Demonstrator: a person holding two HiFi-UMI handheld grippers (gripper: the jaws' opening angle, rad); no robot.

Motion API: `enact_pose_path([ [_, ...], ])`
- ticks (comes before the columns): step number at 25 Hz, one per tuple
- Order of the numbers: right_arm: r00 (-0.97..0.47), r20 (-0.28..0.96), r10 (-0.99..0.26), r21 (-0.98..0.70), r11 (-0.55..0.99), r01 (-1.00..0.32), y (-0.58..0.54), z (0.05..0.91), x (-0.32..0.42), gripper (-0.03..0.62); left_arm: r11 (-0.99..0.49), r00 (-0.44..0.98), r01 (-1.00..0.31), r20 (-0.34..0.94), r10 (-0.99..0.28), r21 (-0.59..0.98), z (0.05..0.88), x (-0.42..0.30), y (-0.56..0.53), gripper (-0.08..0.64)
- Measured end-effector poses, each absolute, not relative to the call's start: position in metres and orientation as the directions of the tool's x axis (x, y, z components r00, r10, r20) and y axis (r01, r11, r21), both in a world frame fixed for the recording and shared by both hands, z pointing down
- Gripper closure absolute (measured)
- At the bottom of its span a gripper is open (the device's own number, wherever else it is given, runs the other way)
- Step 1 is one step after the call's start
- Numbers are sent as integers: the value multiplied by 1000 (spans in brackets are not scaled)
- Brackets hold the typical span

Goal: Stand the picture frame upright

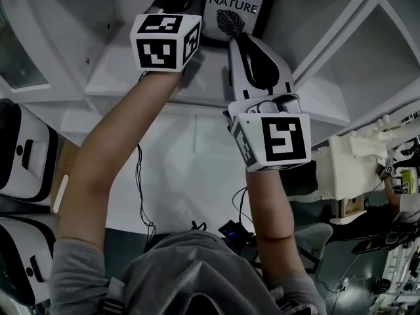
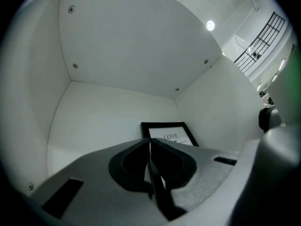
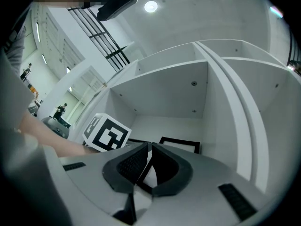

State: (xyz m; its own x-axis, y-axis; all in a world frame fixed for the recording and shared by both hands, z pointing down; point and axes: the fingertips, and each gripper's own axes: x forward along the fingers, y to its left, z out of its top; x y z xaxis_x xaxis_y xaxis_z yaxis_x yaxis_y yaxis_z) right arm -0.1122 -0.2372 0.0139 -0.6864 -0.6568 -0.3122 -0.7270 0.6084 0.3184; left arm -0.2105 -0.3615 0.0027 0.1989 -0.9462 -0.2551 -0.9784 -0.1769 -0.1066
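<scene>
Head view: the picture frame [image 1: 237, 8] seems to lie low in the shelf cubby [image 1: 118, 77]. Your left gripper [image 2: 150, 149] and right gripper [image 3: 148, 157] are each clamped on its near edge, so raising it remains.

The picture frame [image 1: 237, 8] is black around a white print with black lettering and a dark leaf. The shelf [image 1: 131, 71] is white. The marker cubes [image 1: 164, 41] carry black-and-white squares.

Black cables [image 1: 140, 176] hang beneath a white shelf unit [image 1: 111, 71], with white-and-black cases [image 1: 26, 153] at the left.
</scene>
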Motion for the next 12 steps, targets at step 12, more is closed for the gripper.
enact_pose_path([
  [12,-669,-356,-653,292,602,-743,-215,4,-89,561,-297,315,-949,-305,-899,-107,-13,-186,-299,552],
])
